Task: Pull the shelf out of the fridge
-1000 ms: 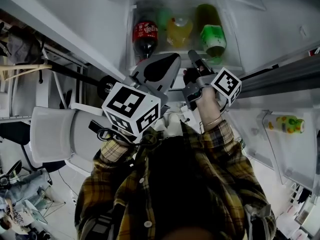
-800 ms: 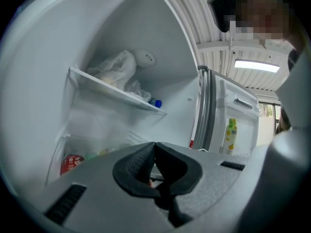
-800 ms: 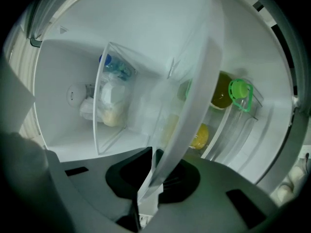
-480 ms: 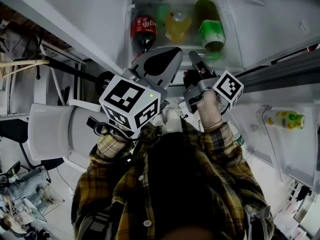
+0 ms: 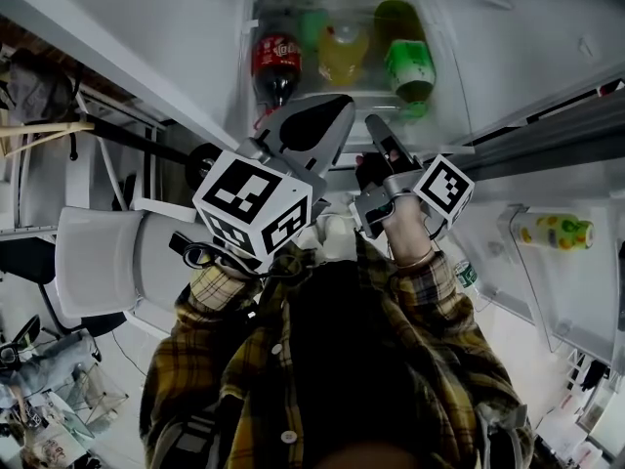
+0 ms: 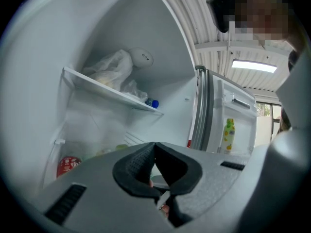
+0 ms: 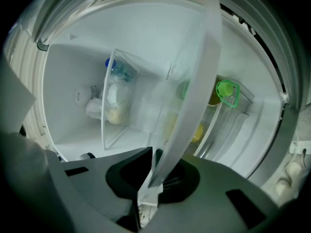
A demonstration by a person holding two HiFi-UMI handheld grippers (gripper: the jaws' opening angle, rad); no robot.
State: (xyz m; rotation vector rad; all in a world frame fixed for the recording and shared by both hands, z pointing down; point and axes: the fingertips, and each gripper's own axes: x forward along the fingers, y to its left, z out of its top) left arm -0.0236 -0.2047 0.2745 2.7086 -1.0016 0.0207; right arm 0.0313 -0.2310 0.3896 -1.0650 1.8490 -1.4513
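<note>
The fridge stands open in front of me. Its clear shelf with a white front rim [image 7: 204, 67] runs edge-on through the right gripper view, down into the jaws. My right gripper [image 7: 150, 166] [image 5: 375, 125] is shut on that rim, just in front of the compartment. Behind and below the shelf stand a cola bottle [image 5: 275, 62], a yellow bottle [image 5: 344, 52] and a green bottle [image 5: 410, 64]. My left gripper [image 5: 332, 115] [image 6: 154, 144] hangs beside the right one, a little to its left, shut with nothing between its pads.
An upper shelf [image 6: 112, 92] carries a plastic bag [image 6: 114, 69] and a blue-capped bottle [image 6: 153, 102]. The open fridge door at the right holds a yellow bottle [image 5: 557, 233] [image 6: 228, 130]. A white cabinet [image 5: 98, 262] stands at my left, with clutter on the floor.
The bottles have slid slightly up and away in the head view. The right gripper, still on the rim, sits a little nearer me. The left gripper has hardly moved.
</note>
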